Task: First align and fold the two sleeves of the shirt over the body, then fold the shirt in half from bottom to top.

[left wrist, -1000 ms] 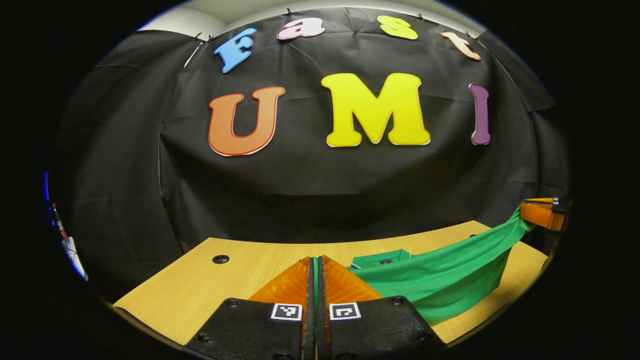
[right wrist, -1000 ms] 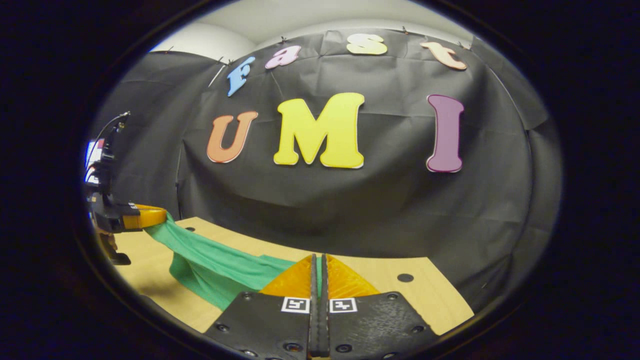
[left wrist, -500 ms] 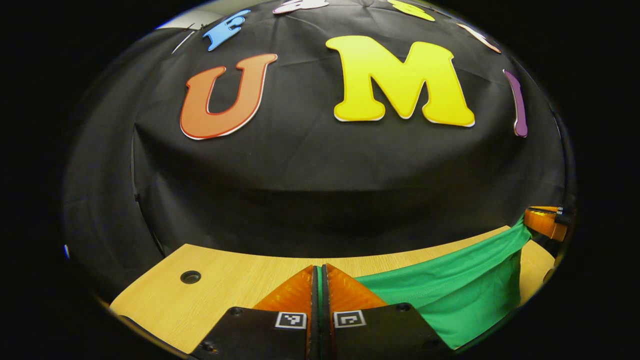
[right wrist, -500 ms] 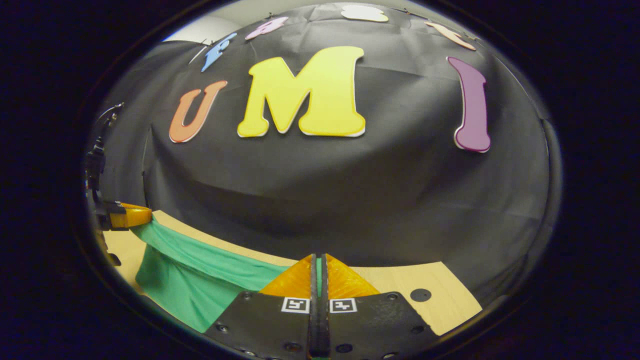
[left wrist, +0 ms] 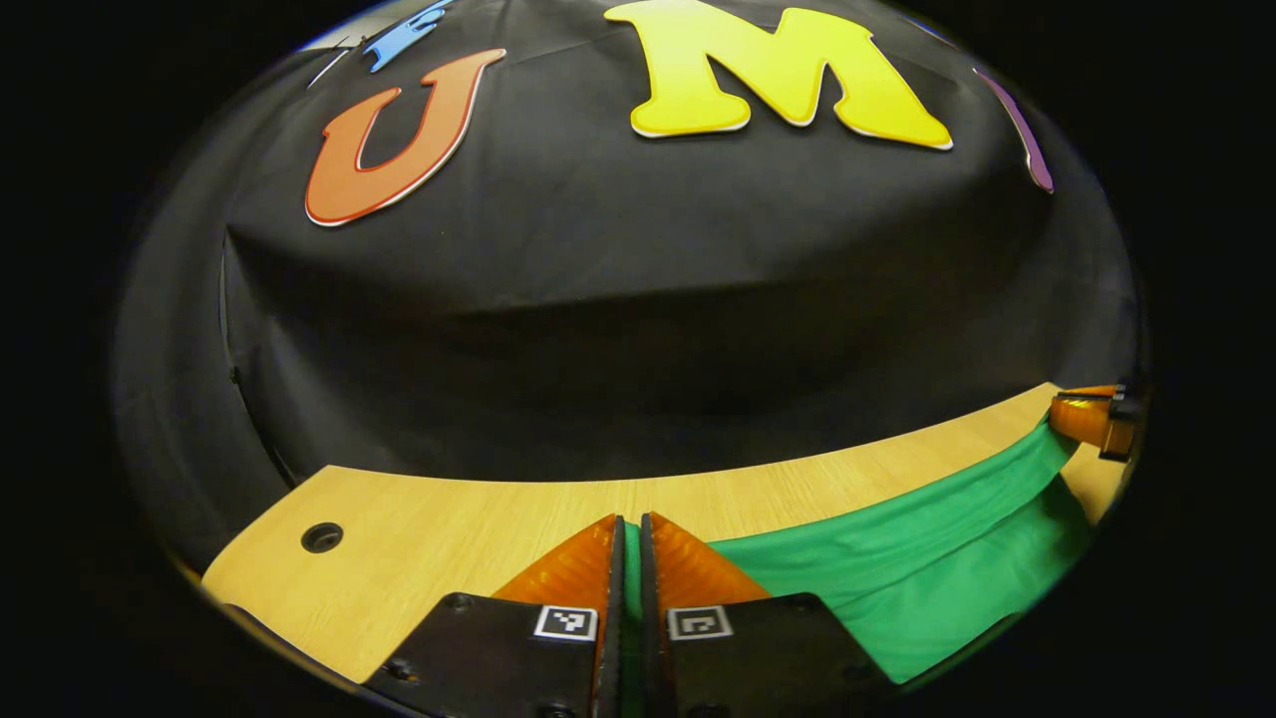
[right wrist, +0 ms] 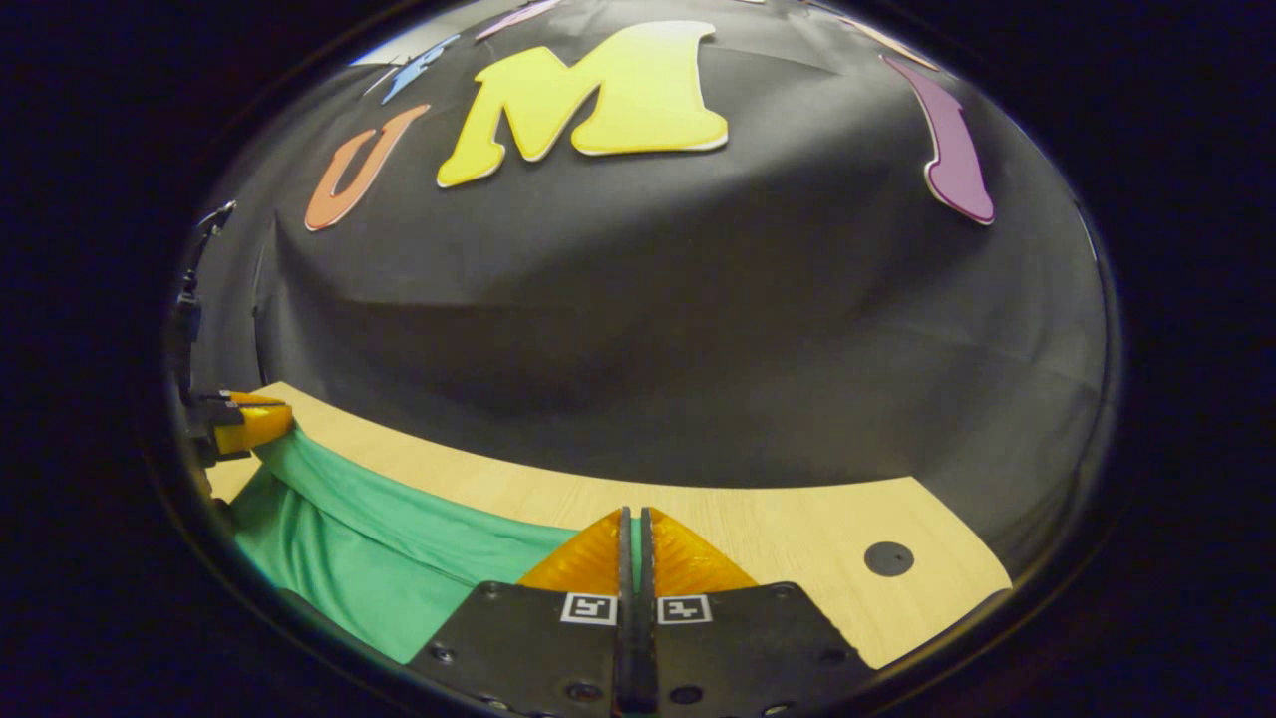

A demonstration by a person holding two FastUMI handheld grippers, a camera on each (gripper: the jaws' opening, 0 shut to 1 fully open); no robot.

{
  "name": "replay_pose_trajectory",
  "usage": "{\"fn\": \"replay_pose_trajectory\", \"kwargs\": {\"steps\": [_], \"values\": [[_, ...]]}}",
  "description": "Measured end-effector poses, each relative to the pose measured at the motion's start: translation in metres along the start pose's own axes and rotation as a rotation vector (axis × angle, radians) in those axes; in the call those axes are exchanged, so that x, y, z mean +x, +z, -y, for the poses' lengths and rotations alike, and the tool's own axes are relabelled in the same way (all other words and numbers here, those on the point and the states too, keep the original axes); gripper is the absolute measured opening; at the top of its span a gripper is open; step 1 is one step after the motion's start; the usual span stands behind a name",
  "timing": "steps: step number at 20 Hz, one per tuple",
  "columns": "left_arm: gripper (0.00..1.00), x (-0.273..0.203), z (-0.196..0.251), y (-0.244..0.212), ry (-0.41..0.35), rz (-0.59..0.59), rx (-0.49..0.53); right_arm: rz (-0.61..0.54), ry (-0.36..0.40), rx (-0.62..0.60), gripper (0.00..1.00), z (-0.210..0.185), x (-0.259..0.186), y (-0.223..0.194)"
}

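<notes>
Green, soft jersey: the shirt [left wrist: 897, 568] hangs stretched between the left hand-held gripper [left wrist: 629, 558] and right hand-held gripper [right wrist: 634, 548], each pinching its hem above the counter [left wrist: 449, 538]. Limp cloth sags; corner grips suit it.

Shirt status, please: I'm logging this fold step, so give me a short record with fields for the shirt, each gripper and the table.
shirt: green, stretched between the two grippers, hanging slack below the taut edge
left gripper: fingers closed on the shirt edge
right gripper: fingers closed on the shirt edge
table: light wood, round hole near its left corner in the left gripper view
backdrop: black cloth wall behind the table
</notes>
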State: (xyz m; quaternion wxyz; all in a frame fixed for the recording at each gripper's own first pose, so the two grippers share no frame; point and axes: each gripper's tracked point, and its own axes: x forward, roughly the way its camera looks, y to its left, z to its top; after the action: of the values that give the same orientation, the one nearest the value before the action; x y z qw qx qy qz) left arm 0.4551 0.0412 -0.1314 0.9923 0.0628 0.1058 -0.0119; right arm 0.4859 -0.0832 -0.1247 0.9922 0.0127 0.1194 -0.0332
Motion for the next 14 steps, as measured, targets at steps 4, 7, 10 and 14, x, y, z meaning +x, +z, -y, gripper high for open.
{"fn": "replay_pose_trajectory", "kwargs": {"steps": [4,7,10,14], "values": [[0.84,0.004,0.007,-0.012,-0.059,-0.007,-0.074,-0.011,-0.044,0.006,0.65,0.007,0.000,-0.004],[1.00,-0.002,0.001,-0.009,-0.016,0.004,-0.073,-0.031,-0.056,-0.023,0.94,0.008,-0.001,-0.011],[1.00,-0.015,-0.010,0.000,0.015,0.094,-0.112,-0.045,-0.042,0.014,0.95,0.012,-0.020,-0.010],[1.00,-0.044,-0.018,0.006,0.039,0.159,-0.126,-0.025,-0.066,0.031,0.95,0.029,-0.065,-0.002]]}}
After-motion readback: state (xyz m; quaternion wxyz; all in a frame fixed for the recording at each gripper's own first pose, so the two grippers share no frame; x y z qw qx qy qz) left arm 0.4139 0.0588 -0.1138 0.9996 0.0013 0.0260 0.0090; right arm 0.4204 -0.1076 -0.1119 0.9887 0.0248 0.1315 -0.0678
